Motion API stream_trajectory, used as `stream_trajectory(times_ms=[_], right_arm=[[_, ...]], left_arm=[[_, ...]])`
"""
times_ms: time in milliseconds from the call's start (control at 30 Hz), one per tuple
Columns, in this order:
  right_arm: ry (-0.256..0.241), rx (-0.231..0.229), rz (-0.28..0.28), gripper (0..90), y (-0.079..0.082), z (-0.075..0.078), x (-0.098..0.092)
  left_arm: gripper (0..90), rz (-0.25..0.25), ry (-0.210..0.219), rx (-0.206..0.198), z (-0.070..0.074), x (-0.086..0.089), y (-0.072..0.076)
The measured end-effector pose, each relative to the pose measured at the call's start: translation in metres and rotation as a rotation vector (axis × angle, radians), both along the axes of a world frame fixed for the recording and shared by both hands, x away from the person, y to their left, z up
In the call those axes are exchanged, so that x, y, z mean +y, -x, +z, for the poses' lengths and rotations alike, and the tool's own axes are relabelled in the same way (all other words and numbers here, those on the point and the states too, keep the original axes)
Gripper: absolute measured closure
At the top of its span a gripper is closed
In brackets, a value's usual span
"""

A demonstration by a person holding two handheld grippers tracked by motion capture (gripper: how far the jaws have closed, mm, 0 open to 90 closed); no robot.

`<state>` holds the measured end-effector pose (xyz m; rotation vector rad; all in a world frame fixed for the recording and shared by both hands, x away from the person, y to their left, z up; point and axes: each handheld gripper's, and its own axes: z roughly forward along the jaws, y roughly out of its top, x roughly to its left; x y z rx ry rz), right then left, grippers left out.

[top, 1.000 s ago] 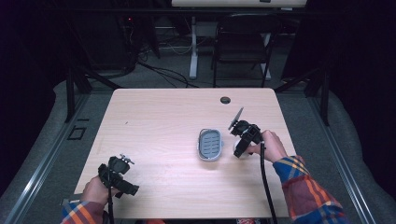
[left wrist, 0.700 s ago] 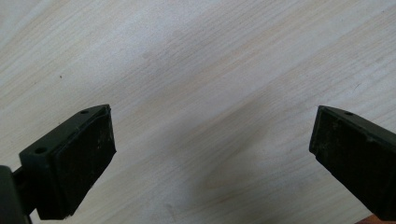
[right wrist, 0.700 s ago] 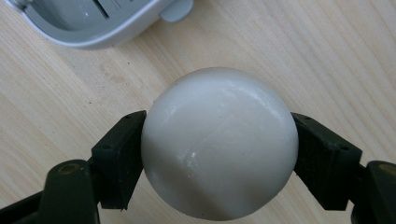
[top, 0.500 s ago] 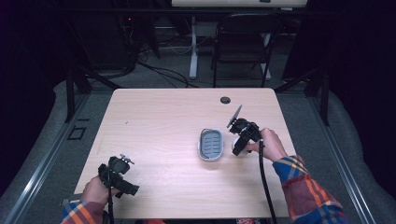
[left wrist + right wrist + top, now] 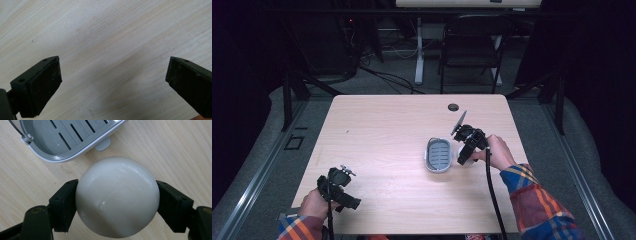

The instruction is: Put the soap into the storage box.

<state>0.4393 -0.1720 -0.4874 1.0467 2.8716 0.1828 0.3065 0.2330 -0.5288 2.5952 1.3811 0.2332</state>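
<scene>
Dark floor and a black chair (image 5: 472, 42) sit behind a big wooden desk (image 5: 387, 130) with a pale top. On the desk, a bit right of the middle, lies a grey soap dish (image 5: 439, 154) with long slots in its bottom. It is open side up and has no soap in it. Just to the right of the dish is the right claw (image 5: 463, 159), held by a hand (image 5: 496, 152) in a checked sleeve. In the right gripper view, the right claw (image 5: 117, 197) has its two black jaws pressed on both sides of a round white soap (image 5: 117, 196), so it is holding the soap. The soap is just beside the dish (image 5: 67, 138), near its rim, and not inside it. I cannot tell if the soap touches the wood. Far away, at the near left corner of the desk, is the left claw (image 5: 346, 197). In the left gripper view the left claw (image 5: 113, 80) is wide open, with bare wood between its jaws. A small dark hole (image 5: 453, 107) sits near the far edge of the desk.
</scene>
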Motion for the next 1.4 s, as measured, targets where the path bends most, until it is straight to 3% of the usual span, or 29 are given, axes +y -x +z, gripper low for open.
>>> stream_trajectory(times_ms=[200, 1400], right_arm=[[-0.015, -0.011, 0.004, 24.1, -0.002, 0.002, 0.003], [-0.002, -0.025, 0.064, 24.1, -0.014, 0.028, 0.036]], left_arm=[[0.0, 0.0, -0.001, -0.001, 0.0, 0.0, 0.0], [0.0, -0.005, -0.001, -0.003, 0.0, 0.0, -0.001]])
